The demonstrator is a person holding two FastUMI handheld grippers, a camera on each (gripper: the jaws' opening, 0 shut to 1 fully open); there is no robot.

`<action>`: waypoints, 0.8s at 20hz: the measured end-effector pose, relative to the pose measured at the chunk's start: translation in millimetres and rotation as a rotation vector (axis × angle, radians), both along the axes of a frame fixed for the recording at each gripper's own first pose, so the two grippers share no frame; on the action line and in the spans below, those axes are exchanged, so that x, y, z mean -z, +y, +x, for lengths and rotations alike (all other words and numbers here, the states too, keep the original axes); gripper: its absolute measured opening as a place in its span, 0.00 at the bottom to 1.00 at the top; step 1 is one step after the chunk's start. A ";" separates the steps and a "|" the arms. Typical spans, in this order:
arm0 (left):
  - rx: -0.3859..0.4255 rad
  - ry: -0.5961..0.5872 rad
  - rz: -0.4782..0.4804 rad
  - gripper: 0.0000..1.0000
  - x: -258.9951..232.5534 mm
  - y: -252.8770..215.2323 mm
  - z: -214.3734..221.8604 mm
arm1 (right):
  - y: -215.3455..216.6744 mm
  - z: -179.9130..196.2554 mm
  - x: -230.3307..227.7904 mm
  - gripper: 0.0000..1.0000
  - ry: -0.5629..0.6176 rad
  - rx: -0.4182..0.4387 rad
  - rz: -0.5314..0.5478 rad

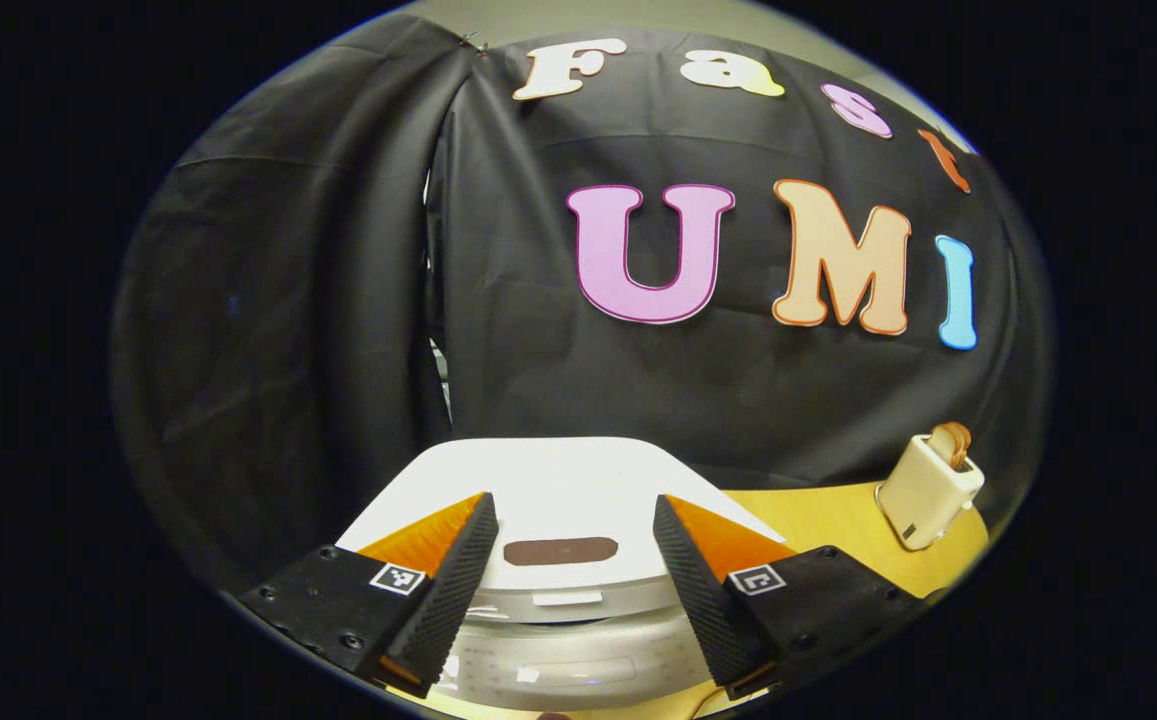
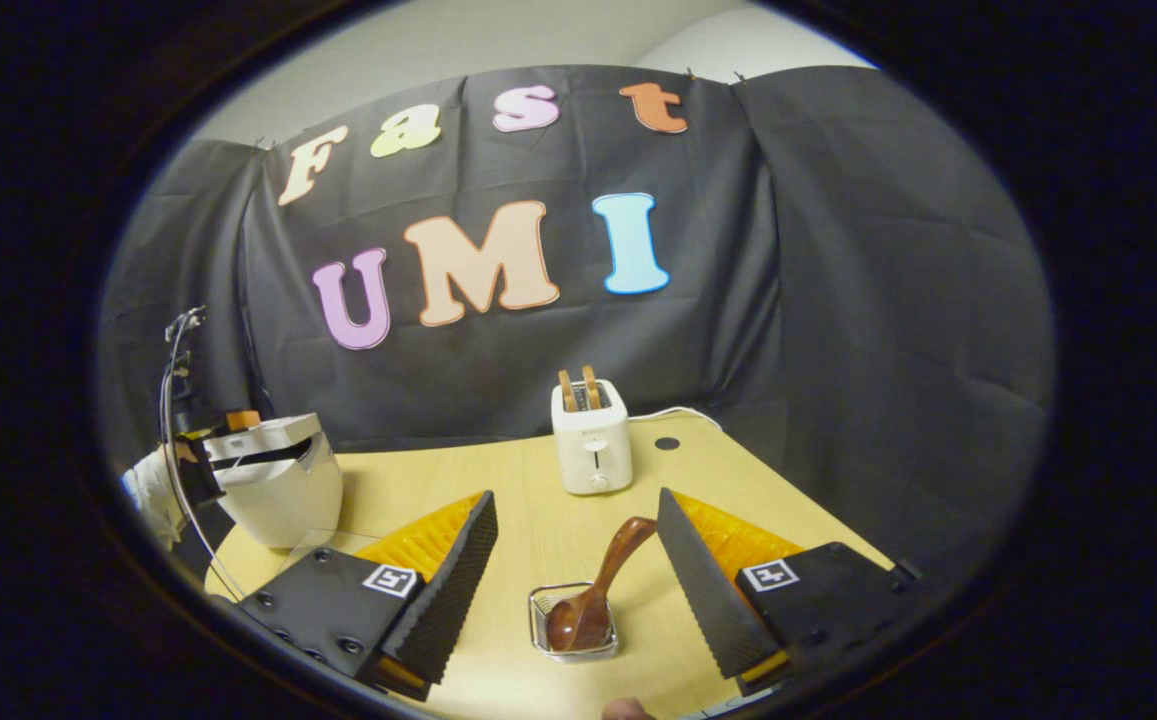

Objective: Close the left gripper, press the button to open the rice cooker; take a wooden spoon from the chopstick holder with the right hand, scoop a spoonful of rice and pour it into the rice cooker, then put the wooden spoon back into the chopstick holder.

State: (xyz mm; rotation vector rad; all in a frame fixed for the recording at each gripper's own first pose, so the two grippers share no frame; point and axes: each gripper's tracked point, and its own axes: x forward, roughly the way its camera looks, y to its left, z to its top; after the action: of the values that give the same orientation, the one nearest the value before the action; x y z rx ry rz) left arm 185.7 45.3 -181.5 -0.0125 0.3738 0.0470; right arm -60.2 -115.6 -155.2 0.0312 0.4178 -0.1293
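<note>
Broadly, a yellow wooden tabletop (image 2: 558,520) is seen in front of the black cloth wall, and everything is carried on it. At its left edge, in the right gripper view, the white rice cooker (image 2: 278,480) is found with its lid down; a person's hand in a light sleeve (image 2: 153,495) is seen just beside it, with the other gripper at the cooker's top. In the left gripper view the rice cooker (image 1: 548,490) is seen close up, and its dark oval button (image 1: 560,550) is framed between the fingers of the left gripper (image 1: 570,530), whose jaws are held apart, with no contact with the lid that can be made out. A white toaster (image 2: 591,438) with two slices standing in its slots is placed near the far edge of the tabletop, a white cable running off behind it; the same toaster (image 1: 928,488) is seen toward the right edge in the left gripper view. Near the front edge a small wire chopstick holder (image 2: 573,625) is set, and the wooden spoon (image 2: 593,590) is stood in it, bowl down, handle tilted to the right. The right gripper (image 2: 578,535) is held above the holder with its fingers spread wide, the spoon untouched between them.
</note>
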 end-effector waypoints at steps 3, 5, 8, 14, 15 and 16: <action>0.003 0.029 0.018 0.94 15.2 -0.4 -2.7 | 1.7 -0.6 1.6 0.99 0.000 0.005 0.006; 0.012 0.048 0.031 0.94 27.2 -1.9 -6.9 | 4.6 0.5 2.0 0.99 0.001 0.005 0.009; 0.005 0.050 0.034 0.95 35.3 0.6 -14.3 | 14.2 0.8 3.2 0.99 0.003 -0.005 0.010; -0.006 0.038 0.038 0.95 37.2 -0.8 -17.9 | 42.4 11.0 4.2 0.99 -0.011 -0.039 0.048; 0.005 0.032 0.038 0.94 35.5 -2.3 -21.0 | 48.1 14.8 2.2 0.99 -0.019 -0.060 0.055; 0.008 0.028 0.034 0.95 33.1 -2.6 -26.2 | 50.1 17.6 0.8 0.99 -0.026 -0.078 0.052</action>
State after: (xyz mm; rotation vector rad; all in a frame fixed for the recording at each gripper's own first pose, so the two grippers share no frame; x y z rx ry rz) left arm 159.5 42.7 -214.5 0.0234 0.4008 0.0455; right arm -42.6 -65.5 -155.9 0.0671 0.3962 -0.0413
